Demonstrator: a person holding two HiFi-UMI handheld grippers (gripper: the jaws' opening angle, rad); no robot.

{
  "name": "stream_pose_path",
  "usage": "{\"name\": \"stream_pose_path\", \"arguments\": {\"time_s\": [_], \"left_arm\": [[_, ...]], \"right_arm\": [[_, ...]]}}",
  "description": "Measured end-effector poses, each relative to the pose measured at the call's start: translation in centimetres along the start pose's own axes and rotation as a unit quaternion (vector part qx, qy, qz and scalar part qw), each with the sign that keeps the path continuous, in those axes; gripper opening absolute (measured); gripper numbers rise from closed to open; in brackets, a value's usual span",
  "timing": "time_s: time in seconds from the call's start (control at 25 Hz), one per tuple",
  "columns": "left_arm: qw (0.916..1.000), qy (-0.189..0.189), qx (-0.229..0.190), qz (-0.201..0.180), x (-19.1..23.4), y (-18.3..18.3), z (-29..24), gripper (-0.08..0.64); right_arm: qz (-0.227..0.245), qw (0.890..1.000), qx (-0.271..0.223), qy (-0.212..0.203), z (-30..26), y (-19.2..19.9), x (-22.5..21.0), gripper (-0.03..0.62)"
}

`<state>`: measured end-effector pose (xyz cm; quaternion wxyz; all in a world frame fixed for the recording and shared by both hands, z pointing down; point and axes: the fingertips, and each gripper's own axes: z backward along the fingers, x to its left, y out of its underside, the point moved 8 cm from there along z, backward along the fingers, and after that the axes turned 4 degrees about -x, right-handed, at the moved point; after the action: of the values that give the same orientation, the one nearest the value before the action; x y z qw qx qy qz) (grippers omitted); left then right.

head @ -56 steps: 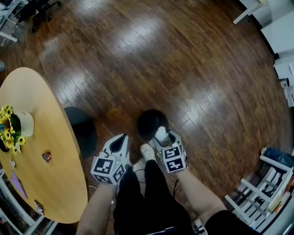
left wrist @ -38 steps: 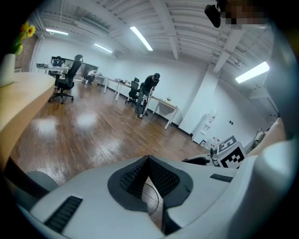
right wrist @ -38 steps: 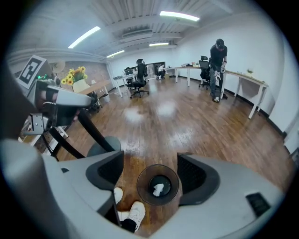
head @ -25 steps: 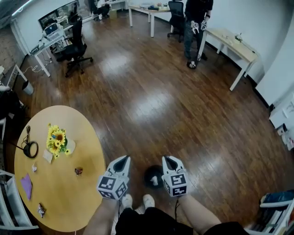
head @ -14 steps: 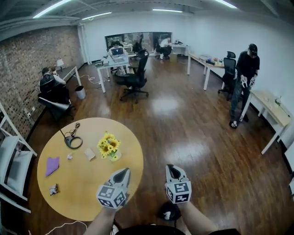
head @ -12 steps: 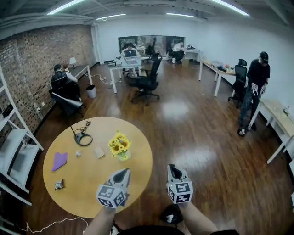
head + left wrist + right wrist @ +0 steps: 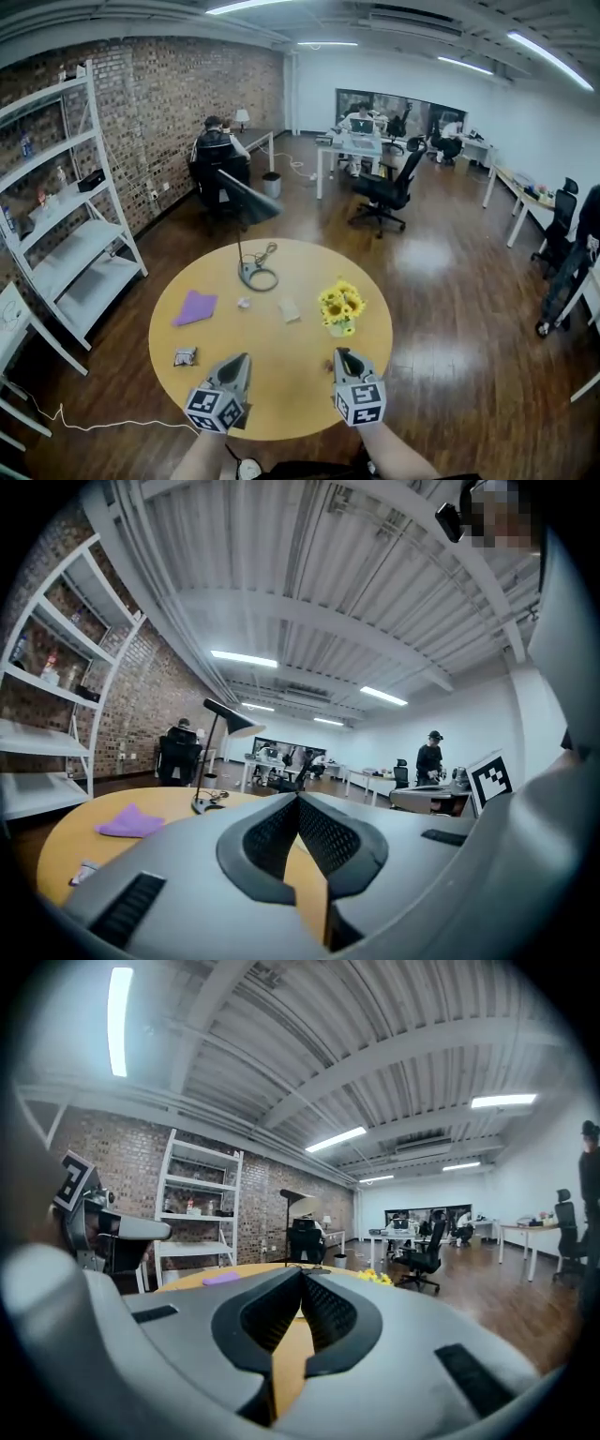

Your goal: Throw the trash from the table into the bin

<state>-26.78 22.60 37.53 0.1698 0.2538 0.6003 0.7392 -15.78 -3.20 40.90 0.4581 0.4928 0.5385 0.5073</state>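
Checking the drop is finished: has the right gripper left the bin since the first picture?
Yes. The right gripper, jaws shut, has swung from over the bin to the near edge of the round table.

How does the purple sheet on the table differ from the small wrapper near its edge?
The purple sheet is bigger, flat and one colour; the wrapper is small, dark and mottled. The purple sheet lies farther in on the table; the wrapper sits nearer the left gripper. Both lie loose on it.

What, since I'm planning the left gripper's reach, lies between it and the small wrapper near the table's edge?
Nothing visible: only bare tabletop separates the shut left gripper from the wrapper; the purple sheet lies farther off.
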Motion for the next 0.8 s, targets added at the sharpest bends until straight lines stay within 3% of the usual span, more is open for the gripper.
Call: {"name": "stream_pose_path", "arguments": {"time_s": [0.2, 0.44, 0.6, 0.8], "left_arm": [[0.9996, -0.025, -0.015, -0.005, 6.6, -1.4, 3.9, 0.0], [0.9984, -0.046, -0.034, 0.0, 13.1, -2.8, 7.1, 0.0], [0.9982, -0.046, -0.037, -0.009, 14.5, -3.2, 8.7, 0.0], [0.9963, -0.07, -0.049, -0.009, 15.2, -3.4, 8.2, 0.0]], "right_arm": [[0.005, 1.0, 0.003, -0.026, -3.7, 0.0, 6.4, 0.003], [-0.003, 1.0, -0.014, -0.02, -6.5, -0.4, 11.8, 0.003], [-0.004, 0.999, -0.023, -0.025, -6.4, -0.7, 13.2, 0.003], [0.03, 0.999, -0.023, -0.032, -6.9, -1.4, 11.2, 0.002]]}}
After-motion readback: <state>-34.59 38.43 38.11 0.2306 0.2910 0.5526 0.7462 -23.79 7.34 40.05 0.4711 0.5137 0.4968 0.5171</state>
